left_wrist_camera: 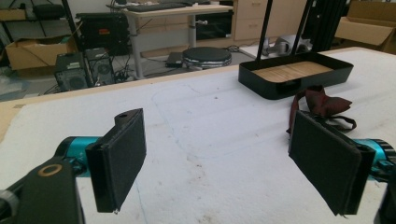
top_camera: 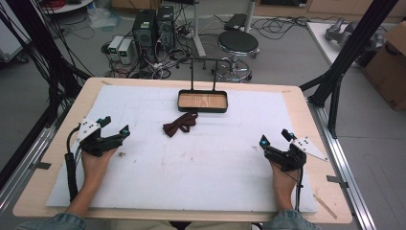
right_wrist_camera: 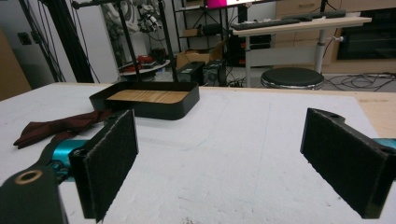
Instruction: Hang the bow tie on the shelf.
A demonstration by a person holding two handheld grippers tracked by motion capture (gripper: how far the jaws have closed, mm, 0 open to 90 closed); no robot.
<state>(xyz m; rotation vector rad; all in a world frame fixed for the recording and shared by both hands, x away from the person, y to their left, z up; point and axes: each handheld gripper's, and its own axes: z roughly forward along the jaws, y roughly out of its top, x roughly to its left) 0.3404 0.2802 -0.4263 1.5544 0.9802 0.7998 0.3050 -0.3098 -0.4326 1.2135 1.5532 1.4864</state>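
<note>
Nothing seems started yet: the dark red bow tie (top_camera: 179,124) lies on the white bench (top_camera: 191,163) just in front of the black tray (top_camera: 202,101), whose wooden bottom is bare. The left gripper (top_camera: 115,125) and the right gripper (top_camera: 276,137) rest near the person's side, each with jaws wide apart (holding nothing). The left gripper view shows the tie's loose strap, which is unclear from above.

Bow tie (top_camera: 180,123): dark maroon.
Tray (top_camera: 202,108): black rim, wood-grain floor.
Surface (top_camera: 191,158): white cover, pale wood border.
Tongs (top_camera: 113,125): black, teal fittings.
</note>
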